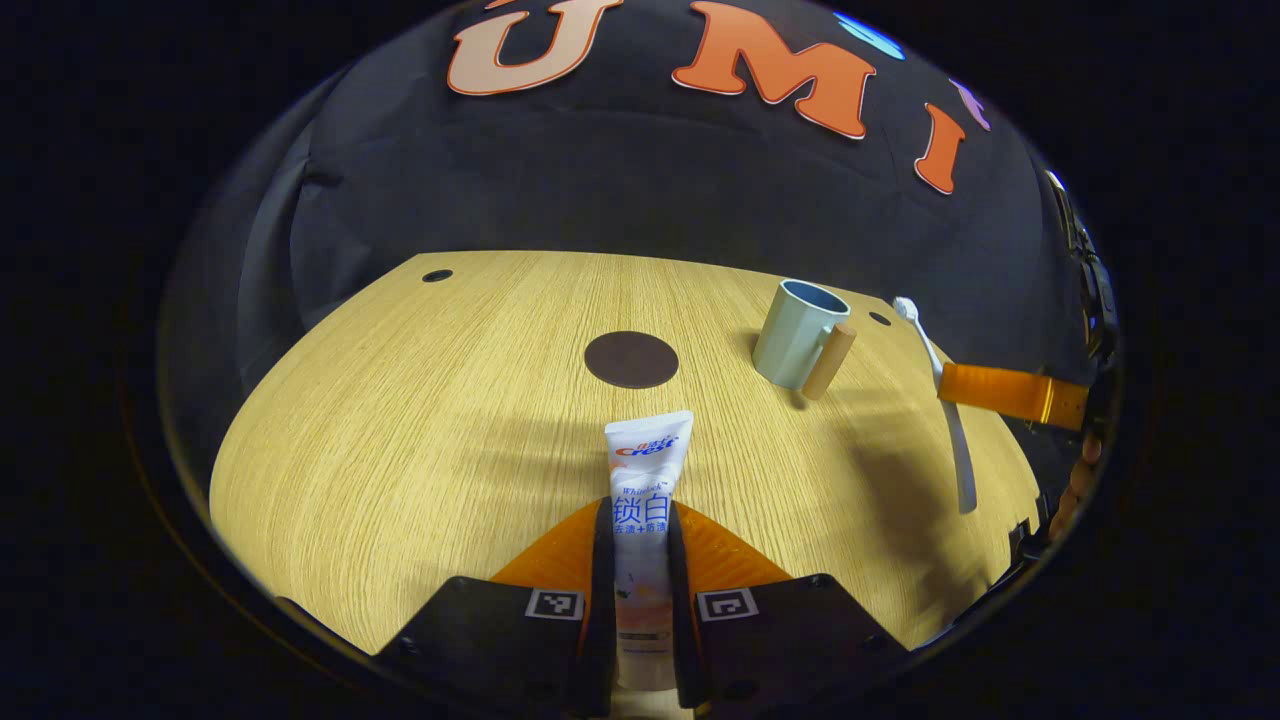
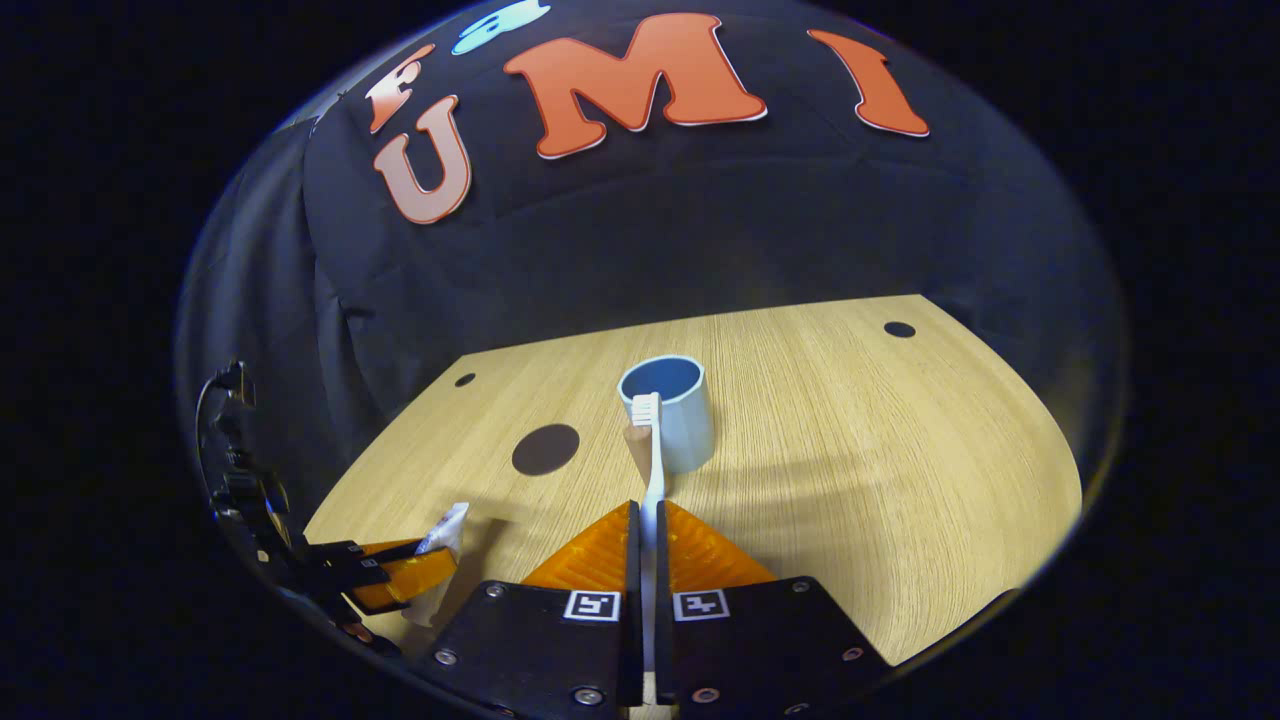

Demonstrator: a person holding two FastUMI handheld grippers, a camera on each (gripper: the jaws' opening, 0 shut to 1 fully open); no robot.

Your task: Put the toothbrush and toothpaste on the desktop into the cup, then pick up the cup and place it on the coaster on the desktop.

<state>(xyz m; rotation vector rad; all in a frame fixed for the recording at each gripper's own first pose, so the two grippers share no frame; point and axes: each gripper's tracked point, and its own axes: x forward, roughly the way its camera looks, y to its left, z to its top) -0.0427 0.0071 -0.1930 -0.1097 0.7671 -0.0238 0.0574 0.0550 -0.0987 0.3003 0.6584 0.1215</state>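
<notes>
Left tool (image 1: 640, 560) pinches the toothpaste (image 1: 645, 480) mid-tube, cap end toward the camera, clear of the desk (image 1: 400, 420). Right tool (image 2: 648, 560) pinches the toothbrush (image 2: 652, 470) by its handle, bristles forward, aligned with the cup (image 2: 668, 412) for a drop-in. Coaster (image 2: 545, 449) lies bare, left of the cup.

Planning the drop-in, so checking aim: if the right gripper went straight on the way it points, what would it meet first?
Most likely the cup. The right gripper, shut on the toothbrush, points at it, bristles near the rim. Depth is unclear, so it may pass just above.
</notes>
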